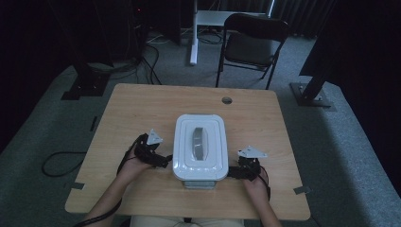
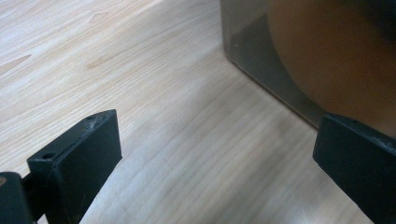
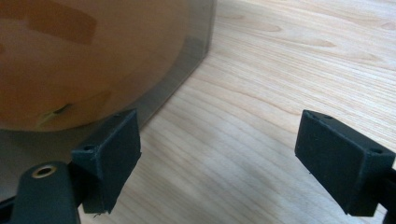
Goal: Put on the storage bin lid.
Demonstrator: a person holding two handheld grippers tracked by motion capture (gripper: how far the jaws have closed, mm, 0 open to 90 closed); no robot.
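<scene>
Lidded box (image 1: 199, 147) at table (image 1: 142, 109) centre; left gripper (image 1: 163, 161) at 9 o'clock, right gripper (image 1: 232, 172) at 3, jaws open and empty; close level, evenly.

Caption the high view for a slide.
Left gripper and right gripper, both open, flank a white-lidded container on a wooden table.

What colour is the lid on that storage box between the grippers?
White, with a grey handle along its middle; the lid shows best in the high view.
</scene>
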